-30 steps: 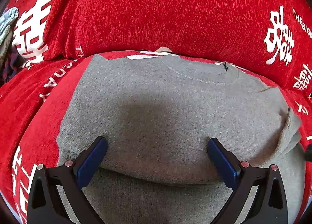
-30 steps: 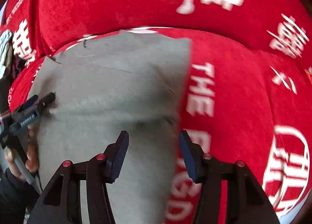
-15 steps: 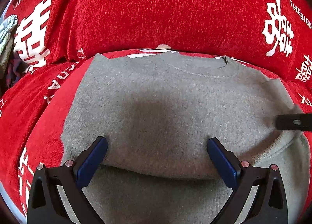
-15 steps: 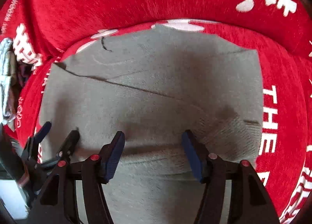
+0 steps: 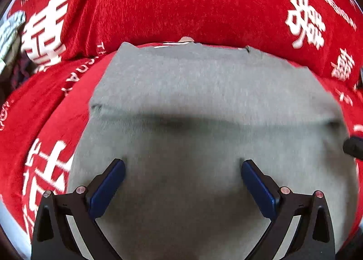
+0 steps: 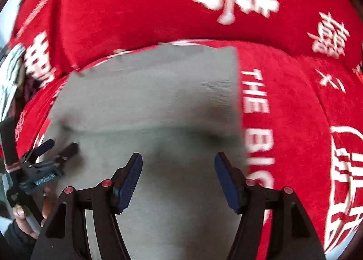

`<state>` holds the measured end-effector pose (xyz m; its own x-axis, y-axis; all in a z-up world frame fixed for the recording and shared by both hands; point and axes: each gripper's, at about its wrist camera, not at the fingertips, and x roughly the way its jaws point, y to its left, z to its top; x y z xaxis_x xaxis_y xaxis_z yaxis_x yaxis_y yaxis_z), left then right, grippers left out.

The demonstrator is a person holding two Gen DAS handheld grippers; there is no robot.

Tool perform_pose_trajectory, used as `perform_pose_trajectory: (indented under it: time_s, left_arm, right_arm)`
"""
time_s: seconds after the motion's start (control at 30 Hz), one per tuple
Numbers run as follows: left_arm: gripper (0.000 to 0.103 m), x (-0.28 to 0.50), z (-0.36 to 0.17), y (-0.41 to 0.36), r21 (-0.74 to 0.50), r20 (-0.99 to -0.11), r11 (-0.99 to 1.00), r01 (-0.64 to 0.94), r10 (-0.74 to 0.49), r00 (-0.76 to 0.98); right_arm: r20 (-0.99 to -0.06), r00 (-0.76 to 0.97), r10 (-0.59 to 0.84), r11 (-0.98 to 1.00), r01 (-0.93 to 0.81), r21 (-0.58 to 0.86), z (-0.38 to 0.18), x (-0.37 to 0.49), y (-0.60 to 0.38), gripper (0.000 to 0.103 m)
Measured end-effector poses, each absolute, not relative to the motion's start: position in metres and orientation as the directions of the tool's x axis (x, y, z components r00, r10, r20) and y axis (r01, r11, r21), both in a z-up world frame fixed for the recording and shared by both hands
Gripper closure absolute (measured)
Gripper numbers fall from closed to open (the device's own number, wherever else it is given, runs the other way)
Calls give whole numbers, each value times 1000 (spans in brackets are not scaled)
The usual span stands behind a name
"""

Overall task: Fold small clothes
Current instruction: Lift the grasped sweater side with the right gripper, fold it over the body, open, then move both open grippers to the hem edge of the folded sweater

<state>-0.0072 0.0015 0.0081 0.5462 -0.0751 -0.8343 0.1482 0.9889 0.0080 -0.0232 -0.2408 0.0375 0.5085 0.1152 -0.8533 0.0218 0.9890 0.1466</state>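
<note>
Both the left gripper [image 5: 182,169] and the right gripper [image 6: 178,162] stand apart, empty, the right having just widened; the grey sweater [image 5: 204,92] lies flat beneath and beyond the fingertips; soft, light and limp, best pinched at a folded edge; farther off, only the red cover [image 5: 181,3]; nothing obstructs.

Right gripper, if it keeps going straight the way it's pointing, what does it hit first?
Most likely the grey garment. The right gripper is open with nothing between its pads, angled down at the cloth just ahead of the fold ridge. Depth is hard to judge, but nothing else lies in that line.
</note>
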Motion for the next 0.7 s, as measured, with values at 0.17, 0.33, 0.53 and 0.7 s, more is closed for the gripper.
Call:
perform_pose_trajectory:
  time_s: [0.17, 0.33, 0.53, 0.7]
  left_arm:
    - [0, -34, 11, 14, -10, -837, 990, 141, -86, 541]
    - [0, -67, 10, 25, -12, -825, 990, 141, -90, 558]
    - [0, -103, 7, 30, -10, -802, 989, 145, -95, 590]
    - [0, -130, 5, 34, 11, -800, 986, 164, -90, 594]
  right_arm:
    - [-849, 524, 71, 997, -31, 64, 16, -54, -200, 31]
    - [-793, 609, 9, 996, -72, -44, 14, -102, -185, 22]
    - [-775, 631, 16, 997, -65, -32, 12, -150, -194, 20]
    - [-784, 621, 0, 992, -96, -76, 6, -178, -191, 15]
